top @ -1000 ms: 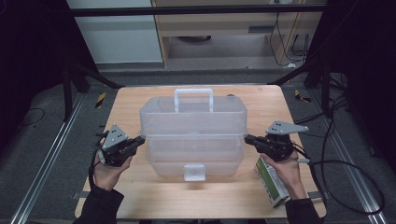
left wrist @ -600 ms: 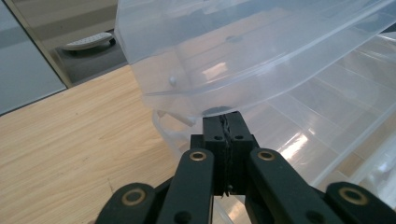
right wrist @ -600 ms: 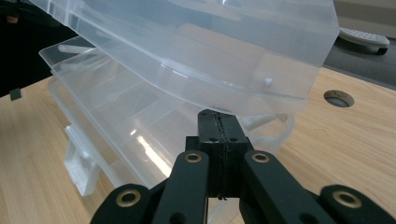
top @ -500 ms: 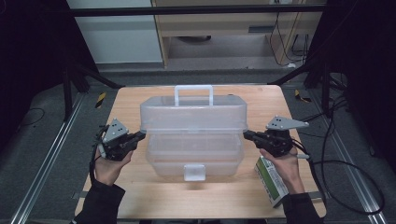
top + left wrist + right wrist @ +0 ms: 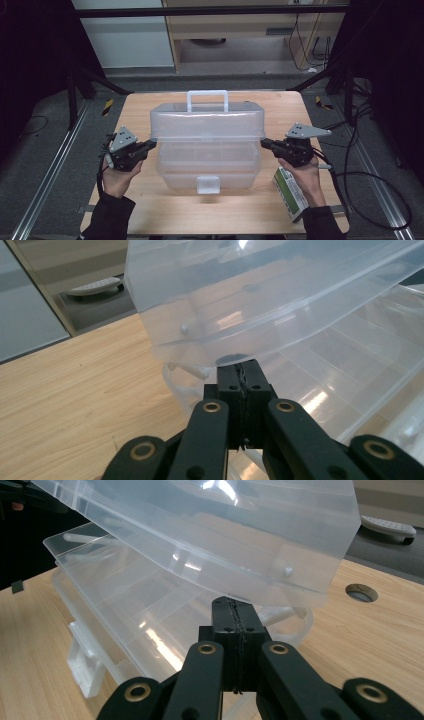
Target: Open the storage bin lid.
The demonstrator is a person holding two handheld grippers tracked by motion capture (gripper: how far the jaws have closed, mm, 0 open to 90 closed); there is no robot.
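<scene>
My left claw (image 5: 150, 145) and right claw (image 5: 265, 144), both pressed together, sit tucked under opposite ends of the raised lid of the clear plastic handled storage box (image 5: 207, 145) mid-table (image 5: 145, 105).

A pale wooden table (image 5: 150, 107) stands on a grey floor (image 5: 50, 150). On it, at about 4 o'clock near the front right corner, lies a green and white cardboard carton (image 5: 292, 192), flat on its side. A round hole (image 5: 361, 592) pierces the tabletop.

On the floor lie two small yellow-and-black striped pieces — one at 10 o'clock (image 5: 107, 106), one at 2 o'clock (image 5: 322, 102). Black cables (image 5: 370, 175) loop at 3 o'clock. Metal rails (image 5: 45, 185) run along both sides. At 12 o'clock stands a light wooden cabinet (image 5: 240, 30), with a white panel (image 5: 125, 40) at 11 o'clock.
</scene>
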